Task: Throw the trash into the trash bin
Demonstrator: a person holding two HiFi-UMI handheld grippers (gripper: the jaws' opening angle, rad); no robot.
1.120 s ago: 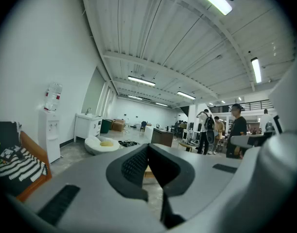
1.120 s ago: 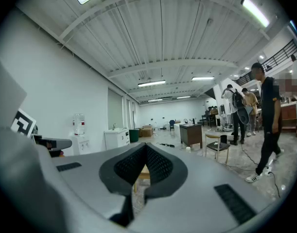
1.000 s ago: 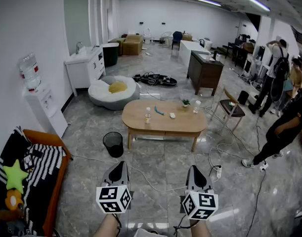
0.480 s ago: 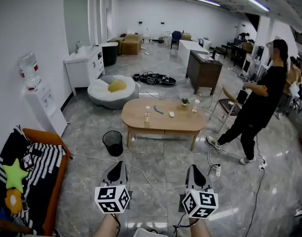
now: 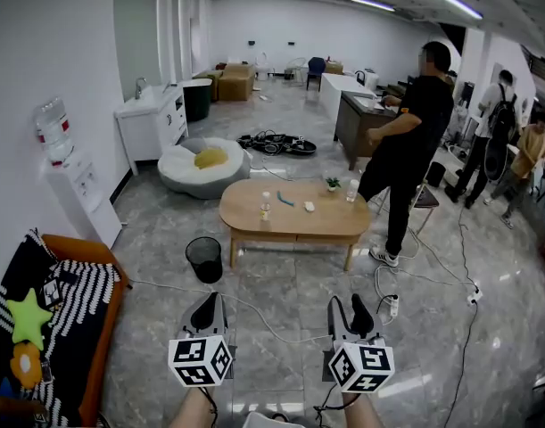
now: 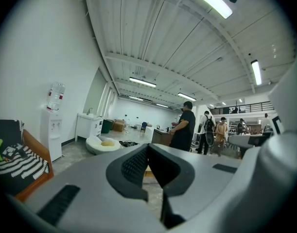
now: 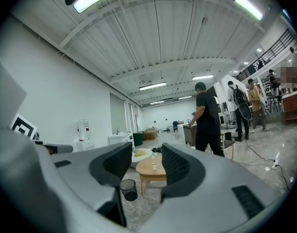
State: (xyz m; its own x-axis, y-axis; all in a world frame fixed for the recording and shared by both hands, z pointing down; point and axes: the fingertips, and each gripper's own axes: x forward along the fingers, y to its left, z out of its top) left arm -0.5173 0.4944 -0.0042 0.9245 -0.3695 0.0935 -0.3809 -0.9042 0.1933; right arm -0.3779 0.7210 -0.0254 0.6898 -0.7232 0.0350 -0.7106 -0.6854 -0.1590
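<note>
Facing open floor with left gripper closed, empty, and right gripper just opening, jaws apart on nothing. Beyond a trailing cable, bin beside table's left edge; trash on top; person crowding its right end.

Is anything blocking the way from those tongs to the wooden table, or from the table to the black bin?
Nothing visible blocks either path. Between the table and the left tongs and right tongs lies only floor with a cable. The right tongs, just opening, hold nothing. The bin stands beside the table's left end.
</note>
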